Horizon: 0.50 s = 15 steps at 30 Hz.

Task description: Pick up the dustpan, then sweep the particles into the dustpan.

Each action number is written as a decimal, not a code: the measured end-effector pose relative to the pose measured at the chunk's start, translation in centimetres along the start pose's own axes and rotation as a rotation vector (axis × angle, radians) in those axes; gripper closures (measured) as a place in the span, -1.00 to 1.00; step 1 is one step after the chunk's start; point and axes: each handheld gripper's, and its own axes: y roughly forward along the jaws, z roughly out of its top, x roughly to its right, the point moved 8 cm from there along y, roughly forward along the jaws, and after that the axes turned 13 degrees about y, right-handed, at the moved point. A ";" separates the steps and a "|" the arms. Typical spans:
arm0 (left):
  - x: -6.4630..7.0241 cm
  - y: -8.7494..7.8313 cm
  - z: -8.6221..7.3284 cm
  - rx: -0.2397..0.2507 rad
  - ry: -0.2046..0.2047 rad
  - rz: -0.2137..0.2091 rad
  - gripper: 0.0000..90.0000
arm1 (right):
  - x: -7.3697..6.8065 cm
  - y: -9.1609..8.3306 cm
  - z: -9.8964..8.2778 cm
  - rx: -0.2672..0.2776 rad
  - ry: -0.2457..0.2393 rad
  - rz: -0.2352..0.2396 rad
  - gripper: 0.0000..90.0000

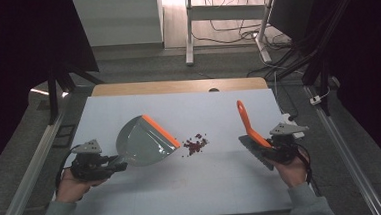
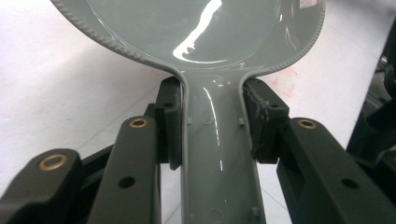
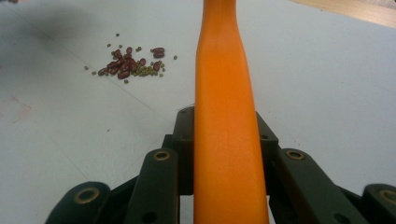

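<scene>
A grey dustpan (image 1: 143, 140) with an orange lip is lifted and tilted over the left half of the white table (image 1: 148, 190). My left gripper (image 1: 113, 167) is shut on its grey handle (image 2: 212, 154), one pad on each side. On the right, my right gripper (image 1: 267, 153) is shut on a hand brush (image 1: 253, 138) with an orange handle (image 3: 224, 121) that points up and away; its dark bristles hang low. A small pile of red and green beans (image 1: 196, 144) lies on the table between the two tools, also seen as beans (image 3: 128, 65) ahead and left of the brush.
A wooden strip (image 1: 177, 86) borders the table's far edge. Metal rails (image 1: 28, 182) run along both sides. Desk legs and cables (image 1: 234, 29) stand on the floor beyond.
</scene>
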 end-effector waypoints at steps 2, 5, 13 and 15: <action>0.2 0.1 0.0 -0.008 0.012 -0.007 0.37 | -0.1 0.1 0.0 0.000 -0.004 0.003 0.57; 0.4 0.2 0.1 -0.008 0.023 -0.022 0.37 | -0.2 0.2 0.1 -0.002 -0.007 0.004 0.57; 0.8 1.0 -0.1 -0.052 0.023 -0.051 0.37 | -0.5 0.6 0.0 -0.012 -0.013 0.007 0.57; 0.8 1.0 -0.2 -0.059 0.025 -0.059 0.37 | -0.7 0.7 0.0 -0.009 -0.013 0.009 0.57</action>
